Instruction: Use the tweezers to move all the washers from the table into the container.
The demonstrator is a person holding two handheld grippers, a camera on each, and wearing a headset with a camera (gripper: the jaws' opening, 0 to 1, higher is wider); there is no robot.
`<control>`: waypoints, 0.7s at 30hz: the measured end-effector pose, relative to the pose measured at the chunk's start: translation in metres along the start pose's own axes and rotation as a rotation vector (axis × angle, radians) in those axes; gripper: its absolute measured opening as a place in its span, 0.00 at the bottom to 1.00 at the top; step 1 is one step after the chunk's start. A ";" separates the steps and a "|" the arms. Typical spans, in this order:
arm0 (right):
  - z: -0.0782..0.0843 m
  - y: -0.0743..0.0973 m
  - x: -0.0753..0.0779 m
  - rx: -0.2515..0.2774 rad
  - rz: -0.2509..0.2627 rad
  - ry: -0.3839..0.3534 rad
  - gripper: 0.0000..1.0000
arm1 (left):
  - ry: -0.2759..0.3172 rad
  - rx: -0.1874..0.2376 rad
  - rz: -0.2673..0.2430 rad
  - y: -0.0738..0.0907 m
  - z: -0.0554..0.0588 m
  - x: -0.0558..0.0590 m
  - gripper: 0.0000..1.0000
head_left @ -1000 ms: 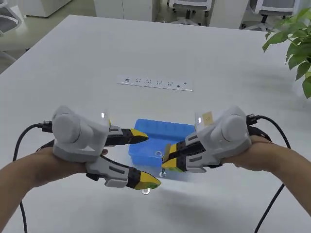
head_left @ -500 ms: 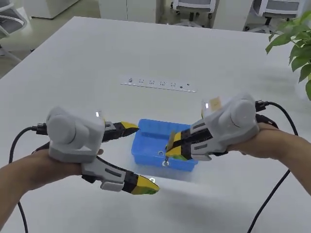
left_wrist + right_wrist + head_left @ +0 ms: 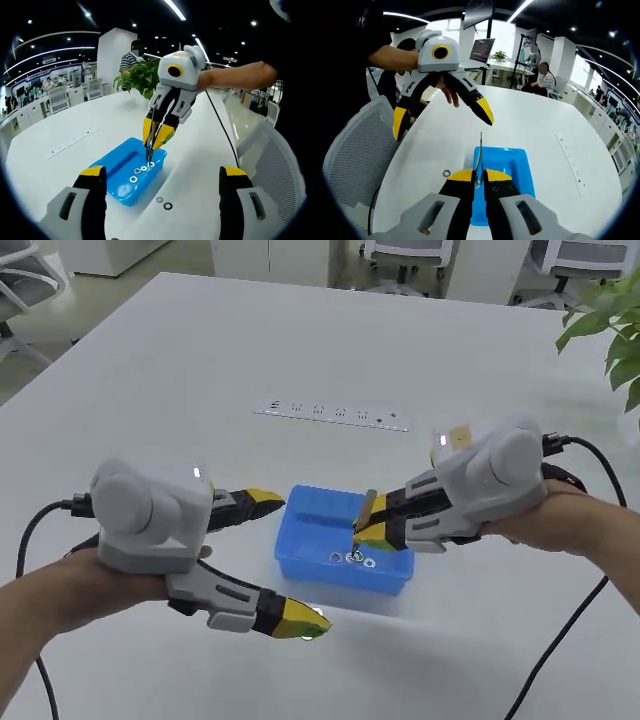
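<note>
Bright, even light falls from long ceiling strip lamps (image 3: 176, 10); soft shadows lie on the white worktop (image 3: 200, 360); gripper views bend at their edges.

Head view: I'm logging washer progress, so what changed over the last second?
The right gripper, shut on the thin metal tweezers, moved from the near edge of the blue plastic container to above its middle, tips lowered among the small metal washers inside. The left gripper stayed open at the container's left, and two loose washers still lie on the white table.
</note>
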State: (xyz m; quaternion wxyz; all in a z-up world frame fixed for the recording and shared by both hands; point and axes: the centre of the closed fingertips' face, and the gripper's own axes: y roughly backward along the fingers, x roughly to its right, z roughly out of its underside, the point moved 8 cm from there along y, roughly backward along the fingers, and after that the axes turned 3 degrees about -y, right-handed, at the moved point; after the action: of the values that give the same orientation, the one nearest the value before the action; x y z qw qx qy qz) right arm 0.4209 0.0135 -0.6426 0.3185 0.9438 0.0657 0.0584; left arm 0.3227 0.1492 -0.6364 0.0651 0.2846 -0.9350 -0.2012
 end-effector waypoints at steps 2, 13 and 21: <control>0.003 -0.002 0.002 -0.004 0.002 -0.001 0.08 | 0.005 0.007 -0.003 0.000 0.000 -0.002 0.99; 0.015 -0.012 0.012 -0.018 0.007 -0.006 0.08 | 0.016 0.021 0.003 -0.005 -0.001 -0.013 0.87; 0.022 -0.019 0.015 -0.029 -0.001 -0.005 0.08 | 0.011 0.017 0.009 -0.010 -0.004 -0.020 0.81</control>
State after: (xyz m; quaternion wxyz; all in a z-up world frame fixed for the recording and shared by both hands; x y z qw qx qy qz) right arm 0.4372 0.0175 -0.6707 0.3323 0.9392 0.0647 0.0569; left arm 0.3450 0.1511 -0.6372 0.0688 0.2820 -0.9376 -0.1913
